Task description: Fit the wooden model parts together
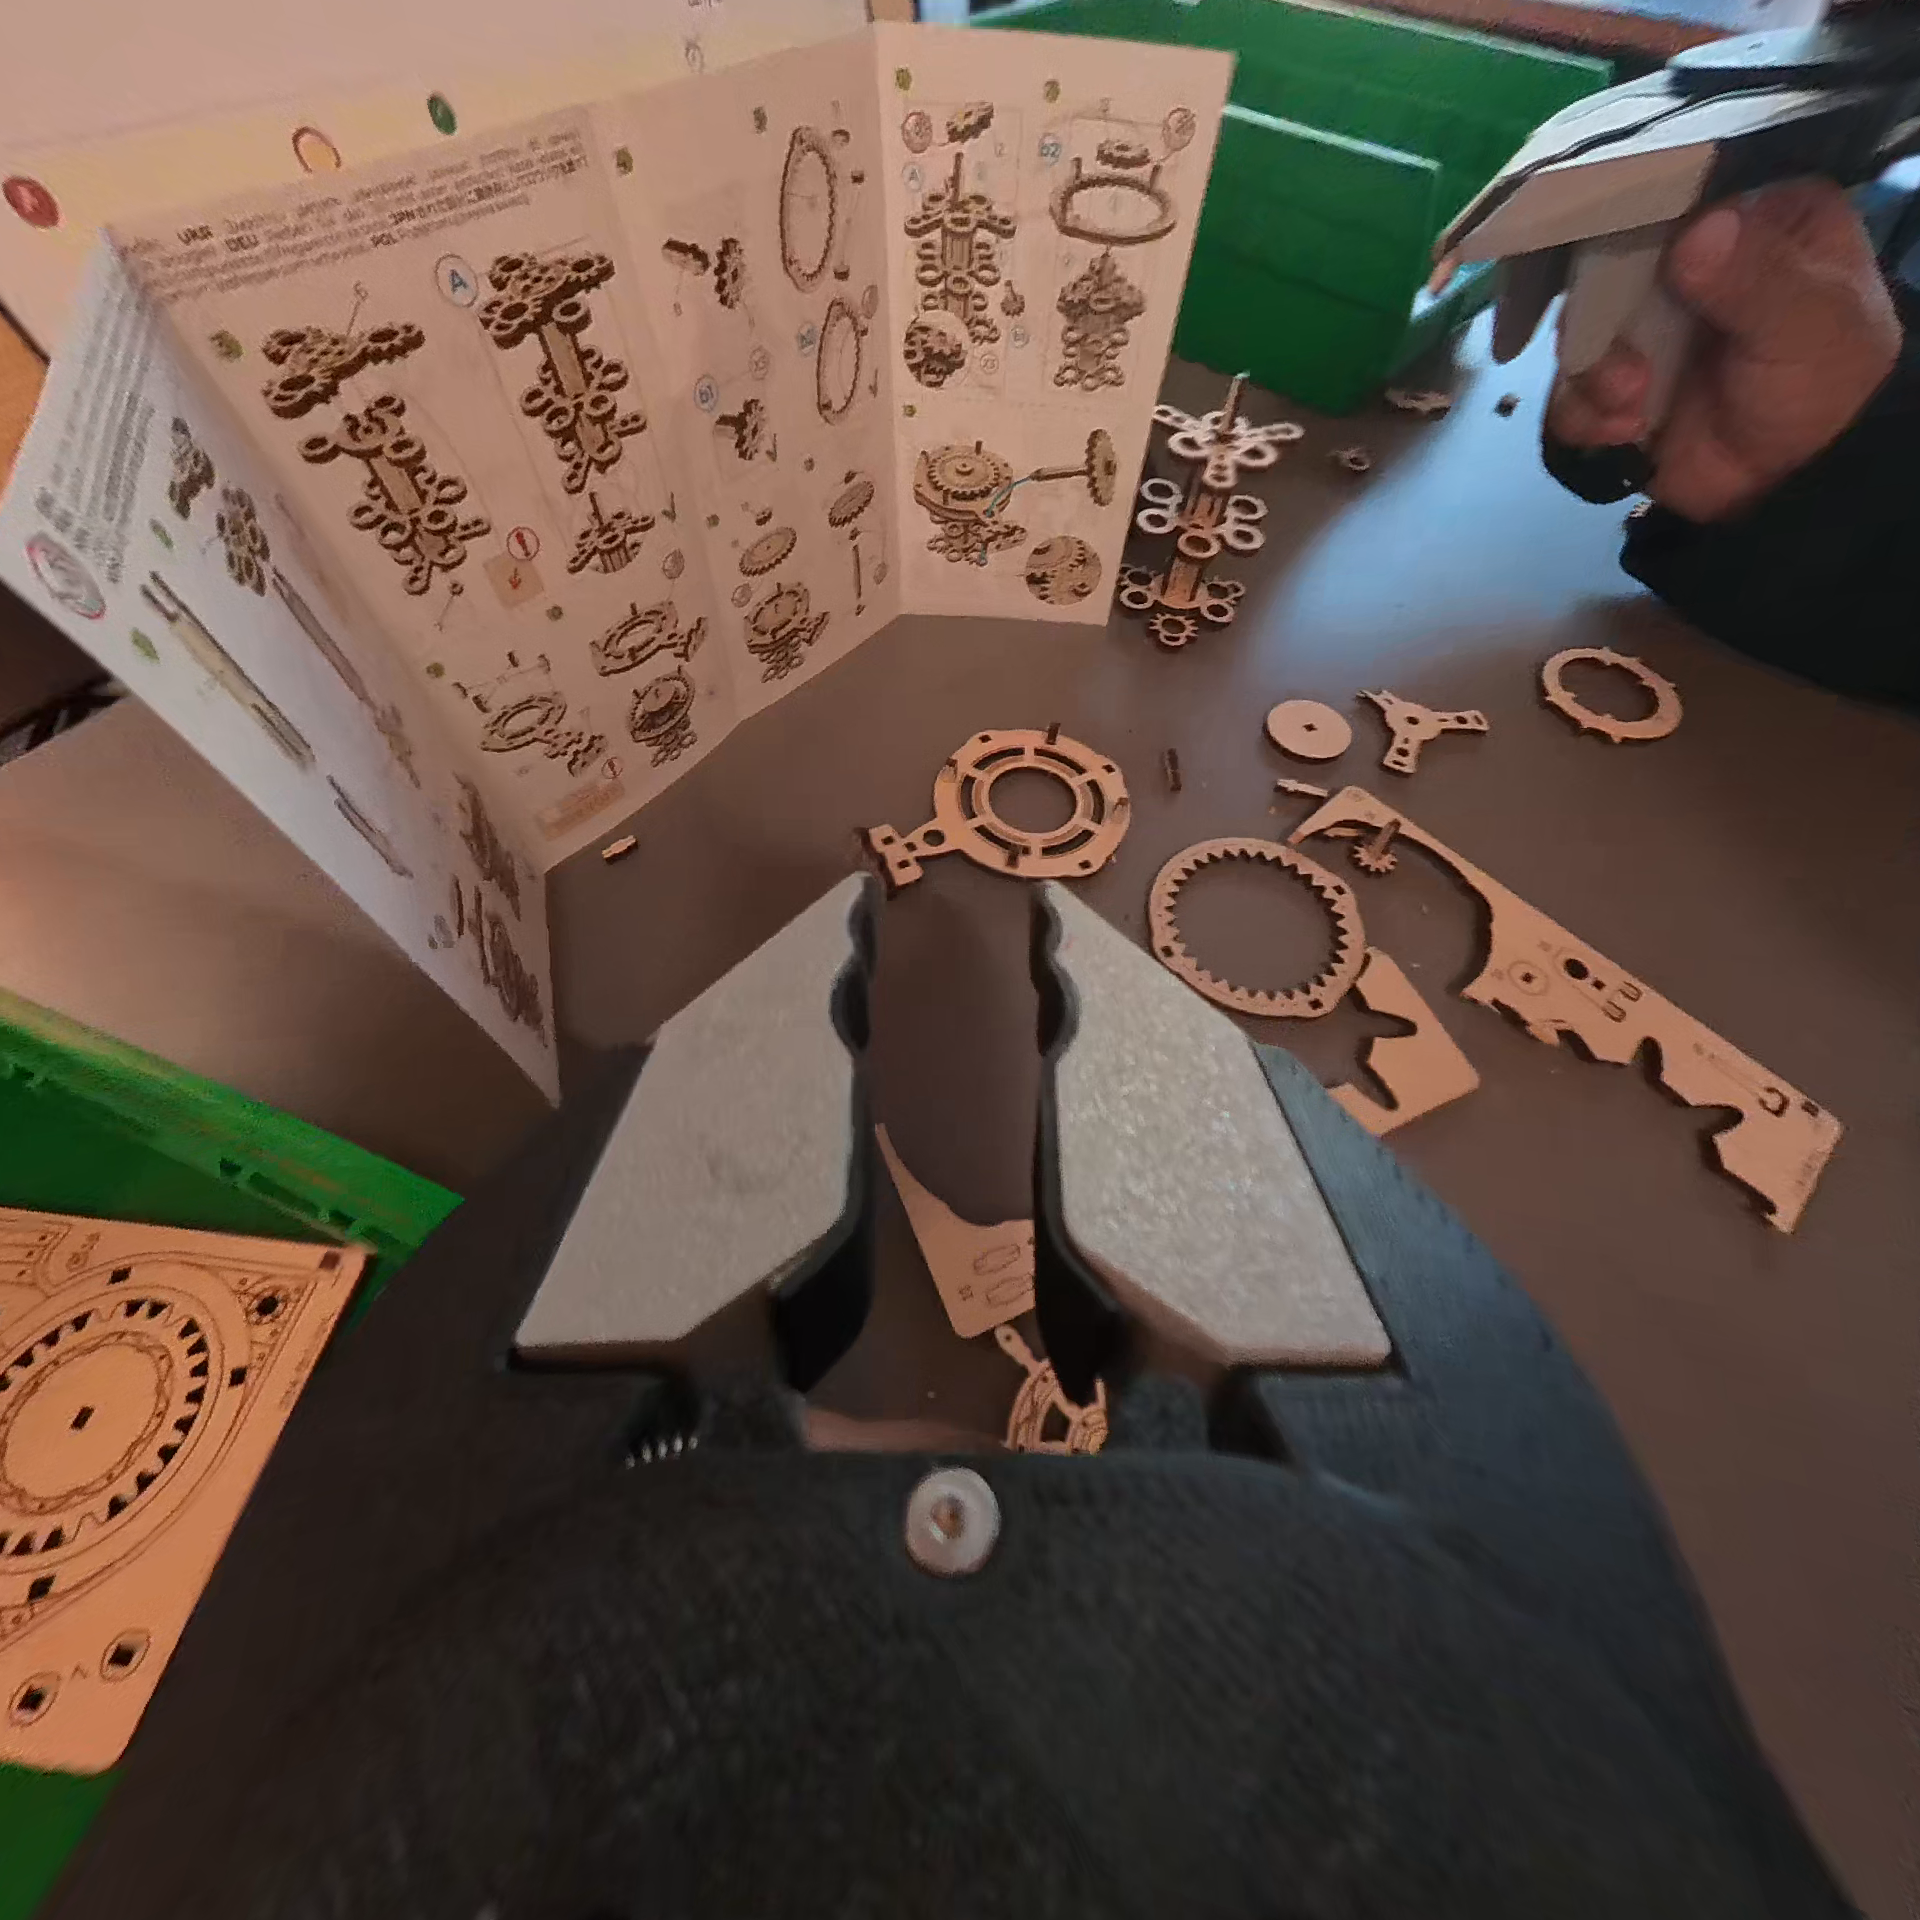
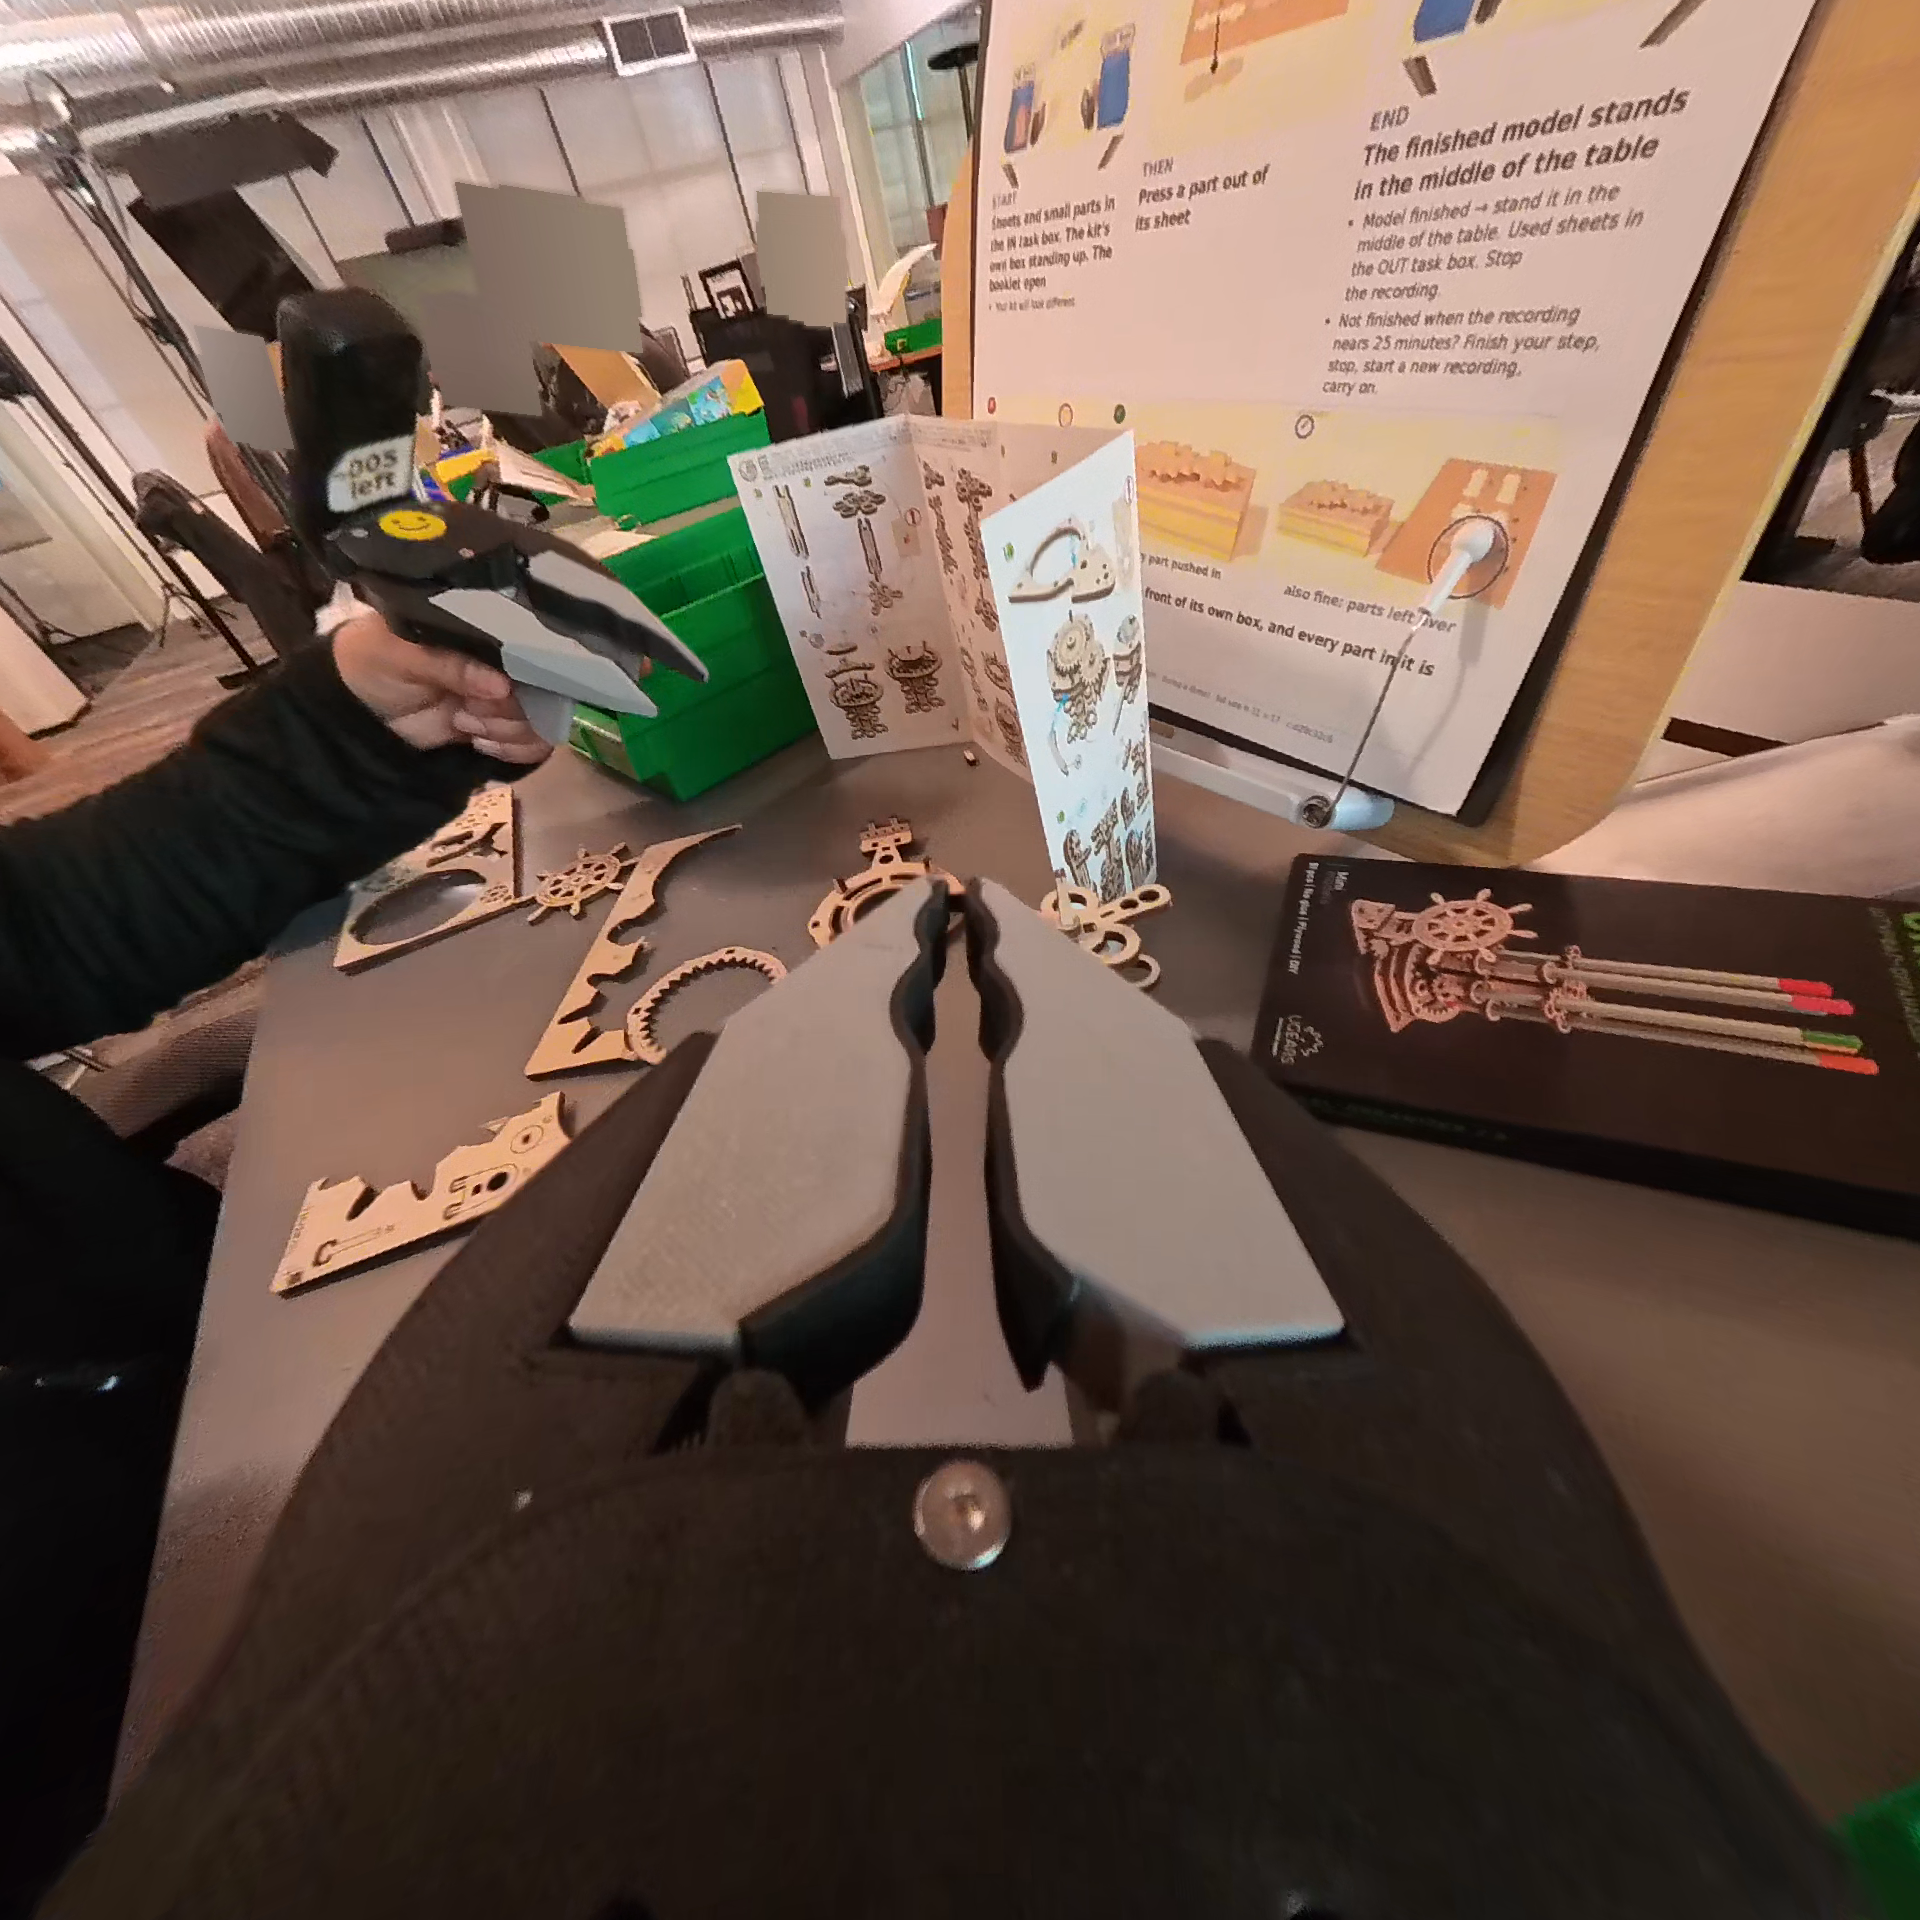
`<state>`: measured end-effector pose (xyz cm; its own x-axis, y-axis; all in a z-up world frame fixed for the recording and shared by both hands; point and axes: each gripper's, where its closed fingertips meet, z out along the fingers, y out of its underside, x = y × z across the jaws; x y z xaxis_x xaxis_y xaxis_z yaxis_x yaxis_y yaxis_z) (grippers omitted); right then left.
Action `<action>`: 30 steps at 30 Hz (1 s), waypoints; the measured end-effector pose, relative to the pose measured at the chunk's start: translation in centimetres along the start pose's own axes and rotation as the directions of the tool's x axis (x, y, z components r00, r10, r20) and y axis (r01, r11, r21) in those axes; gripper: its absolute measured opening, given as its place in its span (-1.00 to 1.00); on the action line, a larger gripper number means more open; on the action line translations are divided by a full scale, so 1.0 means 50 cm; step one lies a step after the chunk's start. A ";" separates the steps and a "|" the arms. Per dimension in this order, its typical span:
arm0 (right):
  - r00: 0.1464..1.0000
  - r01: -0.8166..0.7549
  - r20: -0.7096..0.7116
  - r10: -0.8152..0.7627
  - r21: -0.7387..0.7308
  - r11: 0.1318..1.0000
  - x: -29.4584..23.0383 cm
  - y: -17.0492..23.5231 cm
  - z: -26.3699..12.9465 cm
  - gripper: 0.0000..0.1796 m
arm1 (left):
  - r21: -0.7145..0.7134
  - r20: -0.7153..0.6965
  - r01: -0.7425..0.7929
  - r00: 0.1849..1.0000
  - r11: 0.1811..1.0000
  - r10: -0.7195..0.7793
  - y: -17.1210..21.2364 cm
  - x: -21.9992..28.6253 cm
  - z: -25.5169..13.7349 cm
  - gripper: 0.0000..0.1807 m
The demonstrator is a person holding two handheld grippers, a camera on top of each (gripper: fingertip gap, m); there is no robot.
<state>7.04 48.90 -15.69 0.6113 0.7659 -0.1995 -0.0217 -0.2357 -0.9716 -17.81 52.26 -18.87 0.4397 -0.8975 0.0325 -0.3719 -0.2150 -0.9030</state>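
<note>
In the left wrist view, the left gripper (image 1: 954,914) hangs above the grey table (image 1: 1558,1403) with its two fingers parted by a clear gap and nothing between them. Just past its tips lies a round wooden ring plate (image 1: 1023,808) with a short tab, flat on the table. To the right of it sit a toothed inner-gear ring (image 1: 1255,927), a long spent wooden sheet (image 1: 1621,997) with cut-outs, a small disc (image 1: 1309,729), a three-armed piece (image 1: 1421,727) and a thin notched ring (image 1: 1608,694). The half-built wooden tower of looped tiers (image 1: 1205,520) stands upright beside the right end of the unfolded instruction booklet (image 1: 582,436), which stands in a zigzag. A full wooden sheet (image 1: 135,1455) rests on a green bin (image 1: 208,1132) at the lower left. At the upper right, a hand (image 1: 1745,353) holds the right gripper (image 1: 1579,177) above the table; its jaw gap cannot be judged from here.

In the right wrist view, the right gripper (image 2: 958,891) has its fingers drawn almost together, only a thin slit between the tips, with nothing gripped. Beyond the tips lie the ring plate (image 2: 868,902) and the foot of the looped wooden tower (image 2: 1107,914). The left gripper (image 2: 665,665) is held up at the left, above a ship's-wheel piece (image 2: 582,881) and spent sheets. A dark kit box (image 2: 1600,1029) lies flat on the right.
</note>
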 end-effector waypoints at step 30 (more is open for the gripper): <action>0.999 -0.040 -0.025 0.040 0.001 0.999 0.020 0.013 -0.002 -1.00 | 0.256 0.095 -0.070 0.994 0.964 0.047 -0.061 -0.012 -0.063 -0.84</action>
<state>7.72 49.46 -16.49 0.6296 0.7406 -0.2348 -0.0470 -0.2653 -0.9630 -19.52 52.24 -14.77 0.4971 -0.8662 -0.0511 -0.1800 -0.0454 -0.9826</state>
